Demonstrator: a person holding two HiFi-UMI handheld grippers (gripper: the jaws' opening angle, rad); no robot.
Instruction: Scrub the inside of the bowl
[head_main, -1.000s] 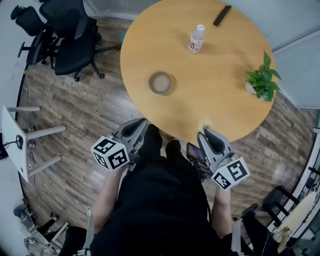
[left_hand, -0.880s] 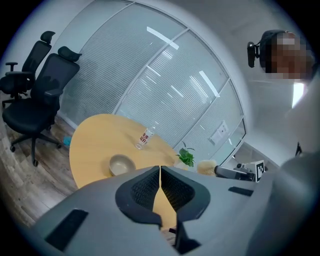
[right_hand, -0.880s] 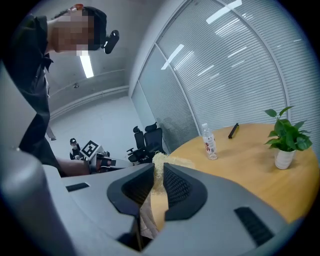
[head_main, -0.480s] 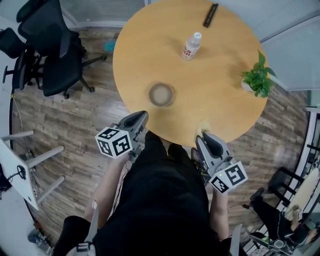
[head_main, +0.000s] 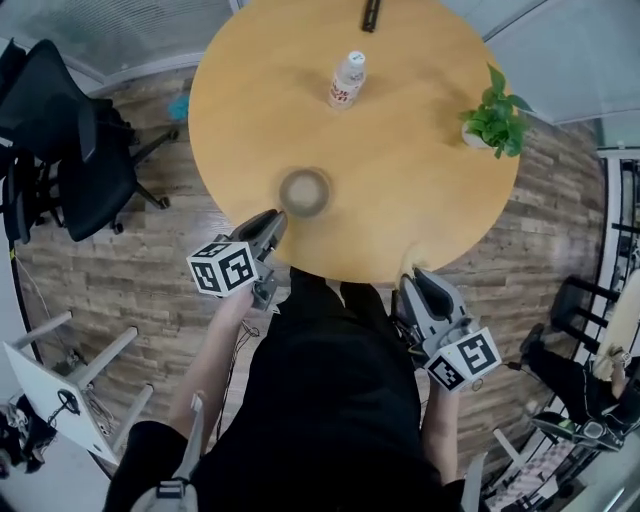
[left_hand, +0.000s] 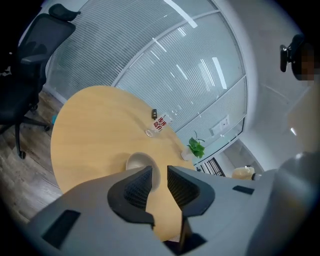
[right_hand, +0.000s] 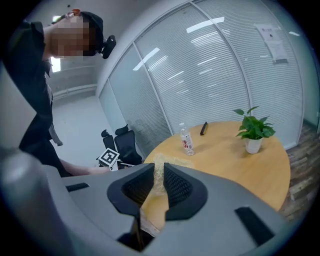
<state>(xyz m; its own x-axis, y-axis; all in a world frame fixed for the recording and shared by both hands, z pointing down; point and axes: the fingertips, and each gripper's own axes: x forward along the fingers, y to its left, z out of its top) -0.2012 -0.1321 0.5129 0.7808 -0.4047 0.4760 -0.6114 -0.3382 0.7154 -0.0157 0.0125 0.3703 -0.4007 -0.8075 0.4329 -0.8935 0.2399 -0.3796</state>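
Observation:
A small pale bowl stands upright on the round wooden table, near its front edge. It also shows in the left gripper view as the bowl, just beyond the jaws. My left gripper hovers at the table's edge right beside the bowl. Its jaws have just been opening, and the left gripper stands open with nothing between its pads. My right gripper waits at the table's front right edge. There the right gripper is shut on a pale fibrous scrubber.
A water bottle, a potted plant and a black remote stand farther back on the table. Black office chairs are on the wooden floor to the left. My own dark clothing fills the bottom of the head view.
My left gripper has moved forward from beside my body to the table's edge next to the bowl. The right gripper has stayed near the front right edge.

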